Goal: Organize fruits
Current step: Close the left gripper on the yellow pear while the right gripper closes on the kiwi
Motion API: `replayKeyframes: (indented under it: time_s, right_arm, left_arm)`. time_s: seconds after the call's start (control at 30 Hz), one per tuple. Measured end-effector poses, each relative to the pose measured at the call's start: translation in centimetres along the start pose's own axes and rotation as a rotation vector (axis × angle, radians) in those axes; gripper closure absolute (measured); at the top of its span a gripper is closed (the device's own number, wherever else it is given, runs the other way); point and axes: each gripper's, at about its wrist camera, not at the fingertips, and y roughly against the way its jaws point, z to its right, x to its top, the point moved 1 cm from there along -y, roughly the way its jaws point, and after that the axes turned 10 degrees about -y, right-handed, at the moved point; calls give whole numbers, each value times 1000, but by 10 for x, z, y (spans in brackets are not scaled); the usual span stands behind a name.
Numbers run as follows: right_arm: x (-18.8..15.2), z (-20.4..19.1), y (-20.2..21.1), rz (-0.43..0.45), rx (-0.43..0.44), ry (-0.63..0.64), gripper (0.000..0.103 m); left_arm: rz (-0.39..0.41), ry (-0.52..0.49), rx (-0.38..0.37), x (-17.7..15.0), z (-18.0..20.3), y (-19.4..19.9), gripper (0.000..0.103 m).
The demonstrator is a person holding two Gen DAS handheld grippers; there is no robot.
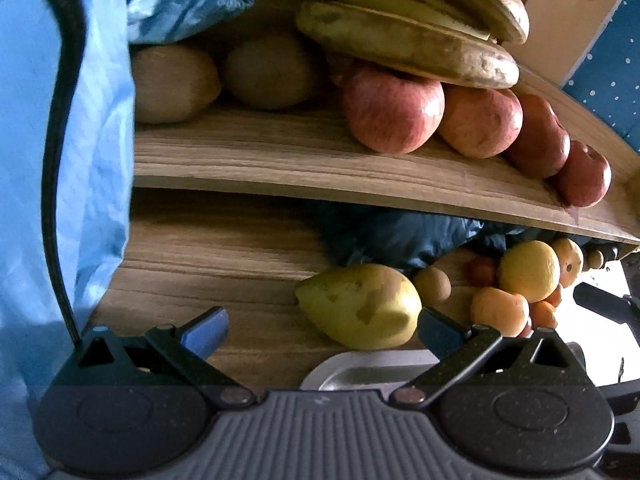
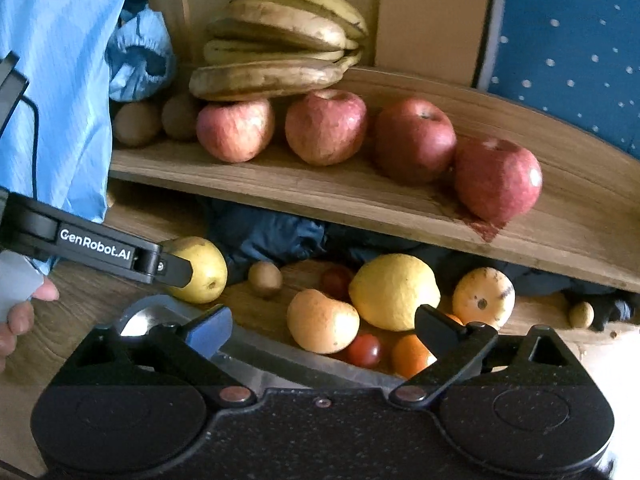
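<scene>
- Nearest your right-hand camera, the right gripper (image 2: 323, 326) stands spread wide with nothing between its pads; it hangs over the rim of a metal tray (image 2: 256, 354) that lies on the lower wooden board (image 2: 80, 312).
- Your left gripper (image 1: 322, 330) is likewise released and empty, its right pad just beside the yellow pear (image 1: 360, 306) but not clearly touching it. I judge you are lining up on that pear.
- The upper shelf (image 2: 320, 196) already looks sorted by kind: four red apples (image 2: 326, 128) in a row along its front edge, a bunch of bananas (image 2: 280, 46) resting on the leftmost apples, and kiwis (image 2: 138, 122) toward its left end. That grouping is probably the pattern to follow.
- The unsorted fruits sit in a loose heap on the lower board under the shelf's front edge: a lemon (image 2: 394, 292), a pale orange (image 2: 322, 322), a spotted orange (image 2: 484, 296), small cherry tomatoes (image 2: 364, 350) and one stray kiwi (image 2: 264, 278).
- Only the right view shows the left tool from outside, one finger (image 2: 176, 270) lying against the pear's side, and your bare fingertips (image 2: 28, 304) at the left edge.
- Only the left view shows a black cable (image 1: 64, 120) running down over the blue sleeve (image 1: 100, 160).
- Dark blue cloth (image 2: 272, 232) is bunched at the back beneath the shelf.
</scene>
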Motion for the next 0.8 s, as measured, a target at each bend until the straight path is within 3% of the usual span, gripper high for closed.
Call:
replayKeyframes:
  time_s: [0.27,0.8]
  right_arm:
    - [9,-6,-17,-17,1,71,20]
    - [12,-41,-38,-52,26,264,47]
  left_arm:
    - [-10,29,-68,3,-7,-8,1]
    - [-23,82,-175,5,-16,-14,13]
